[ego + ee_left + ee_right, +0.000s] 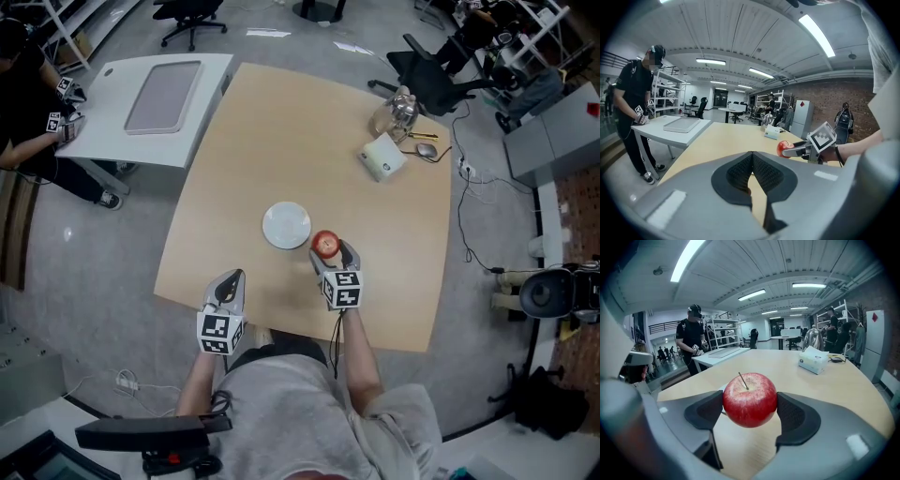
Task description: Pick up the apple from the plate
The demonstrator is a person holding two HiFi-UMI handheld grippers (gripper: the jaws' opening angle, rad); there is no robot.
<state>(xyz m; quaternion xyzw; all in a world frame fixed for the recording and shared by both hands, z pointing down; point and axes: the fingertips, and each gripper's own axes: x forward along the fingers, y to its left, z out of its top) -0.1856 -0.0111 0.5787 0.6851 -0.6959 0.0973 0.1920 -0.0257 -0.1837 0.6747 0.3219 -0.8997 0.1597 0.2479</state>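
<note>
The table (281, 131) extends forward beneath both grippers. The left gripper (752, 155) has its jaws pressed together with nothing between them. The right gripper (333, 255) has its jaws clamped on fruit. The plate (286, 225) lies just left of the right gripper's jaws. The apple (750, 399) sits between those jaws, stem up, off the plate.

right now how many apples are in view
1. The apple is gripped between the jaws of the right hand-held gripper, just right of the white plate. No others show.
</note>
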